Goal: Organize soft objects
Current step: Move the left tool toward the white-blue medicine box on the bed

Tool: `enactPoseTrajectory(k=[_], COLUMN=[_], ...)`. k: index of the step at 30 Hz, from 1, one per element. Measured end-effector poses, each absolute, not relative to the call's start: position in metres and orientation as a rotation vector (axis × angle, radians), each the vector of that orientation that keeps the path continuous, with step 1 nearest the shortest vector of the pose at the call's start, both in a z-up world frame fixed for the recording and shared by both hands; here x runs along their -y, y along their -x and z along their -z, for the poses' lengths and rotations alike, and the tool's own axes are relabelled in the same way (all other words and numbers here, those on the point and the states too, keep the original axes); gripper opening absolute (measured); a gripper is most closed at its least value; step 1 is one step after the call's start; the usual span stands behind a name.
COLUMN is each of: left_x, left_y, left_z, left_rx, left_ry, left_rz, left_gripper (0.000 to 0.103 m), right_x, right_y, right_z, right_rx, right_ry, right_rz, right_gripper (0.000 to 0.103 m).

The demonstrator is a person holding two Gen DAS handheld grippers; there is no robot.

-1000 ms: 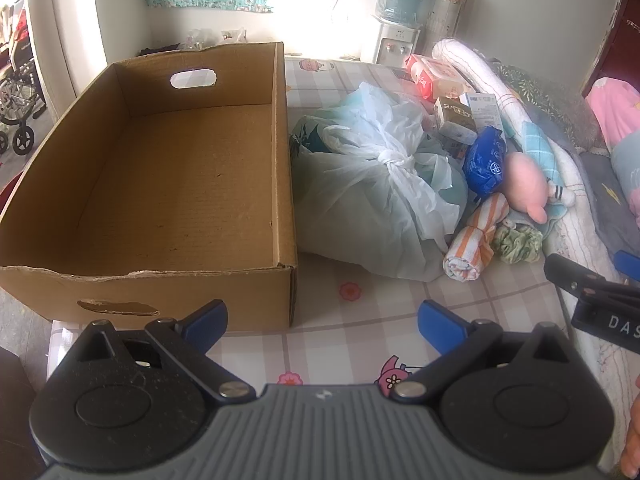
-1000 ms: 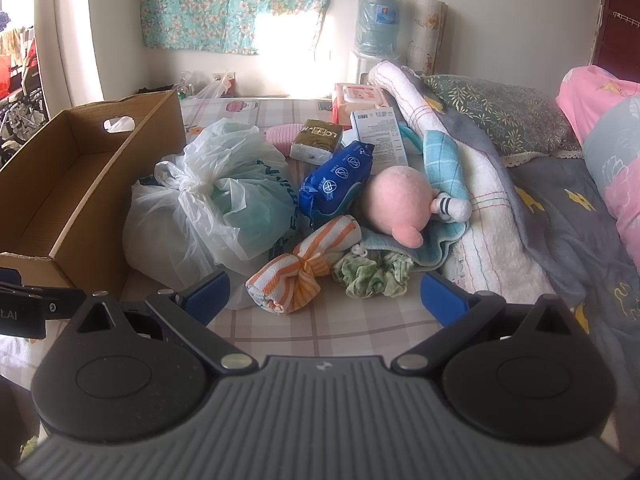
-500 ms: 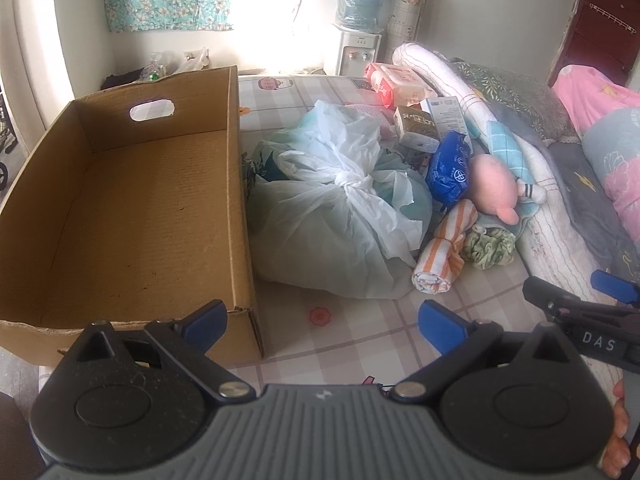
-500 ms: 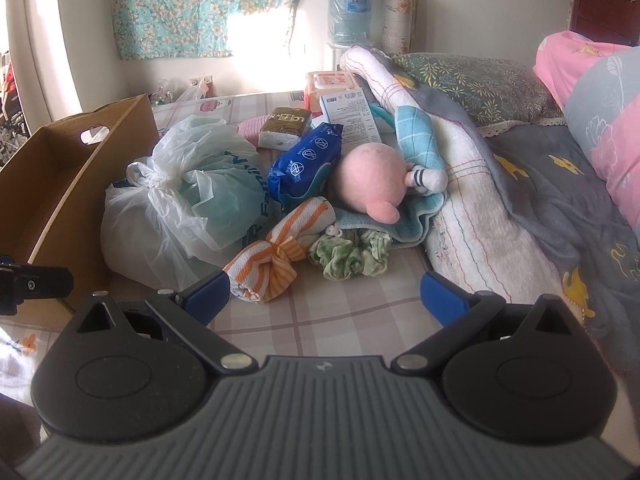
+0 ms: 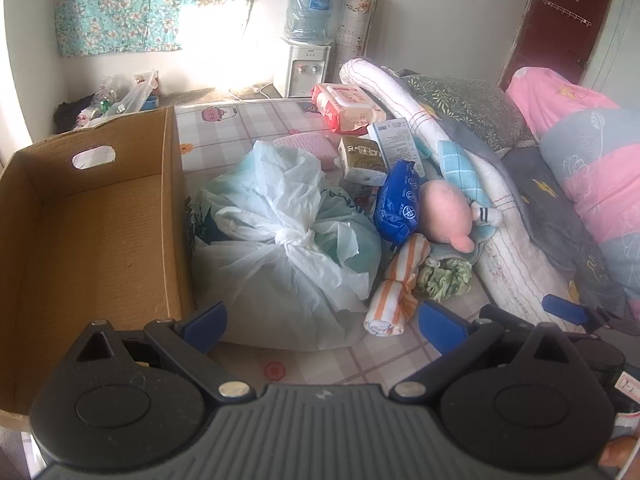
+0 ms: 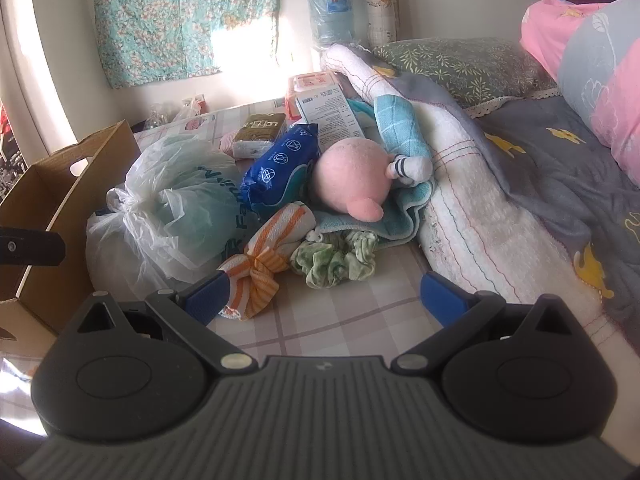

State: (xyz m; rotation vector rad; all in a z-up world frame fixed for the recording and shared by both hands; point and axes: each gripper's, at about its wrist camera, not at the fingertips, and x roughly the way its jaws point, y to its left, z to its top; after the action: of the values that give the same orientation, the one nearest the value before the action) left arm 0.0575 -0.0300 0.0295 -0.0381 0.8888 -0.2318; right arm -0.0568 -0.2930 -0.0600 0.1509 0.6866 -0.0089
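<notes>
We hold both tools low over the checked bed sheet (image 6: 352, 320), and we place everything relative to the knotted white plastic bag (image 5: 280, 256). Nearest us, the left tool (image 5: 322, 326) has its blue-tipped fingers spread wide with nothing between them; they frame the near edge of the bag. The right tool (image 6: 324, 298) is likewise spread and empty, its left fingertip just in front of the orange-striped rolled cloth (image 6: 264, 258), which lies just right of the bag, touching it. In the left wrist view the right tool (image 5: 564, 310) shows well to the right of the bag, against the rolled white blanket (image 5: 492, 240).

Just right of the striped cloth, and so near the bag's right side, sits the green scrunchie (image 6: 336, 258), resting on the sheet and touching a teal towel (image 6: 400, 220). Left of the bag, pressed close to it, stands the open cardboard box (image 5: 88, 240), with nothing visible inside.

Behind the scrunchie, right of the bag, the pink plush toy (image 6: 352, 178) lies on the teal towel. A blue packet (image 6: 276, 168) leans between the plush and the bag. Beyond the bag lie a brown tissue pack (image 5: 362, 156), a white printed box (image 5: 396, 142) and a red-and-white wipes pack (image 5: 344, 110). Farthest off, a water dispenser (image 5: 306, 52) stands against the wall under a floral curtain (image 5: 132, 4).
</notes>
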Motion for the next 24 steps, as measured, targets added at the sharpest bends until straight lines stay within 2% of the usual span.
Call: enactPoseTrajectory(k=[13,21,24], left_x=[0.049,0.065,0.077], left_y=[-0.124,-0.185,-0.206], left_z=[-0.071,-0.068,-0.064], left_rx=[-0.723,-0.712,-0.713], left_ry=[-0.046,-0.074,-0.108], left_rz=[0.364,0.41,0.473], left_gripper=[0.102,0.102,0.098], right_x=[0.318,0.339,0.358], right_y=[0.024,-0.009,-0.031], right_z=[0.053,0.035,0.022], right_rx=[-0.572,-0.507,-0.484], right_ry=[-0.208,-0.244,-0.266], right_rz=[-0.013,-0.034,-0.077], right_gripper=[0.102,0.102,0.102])
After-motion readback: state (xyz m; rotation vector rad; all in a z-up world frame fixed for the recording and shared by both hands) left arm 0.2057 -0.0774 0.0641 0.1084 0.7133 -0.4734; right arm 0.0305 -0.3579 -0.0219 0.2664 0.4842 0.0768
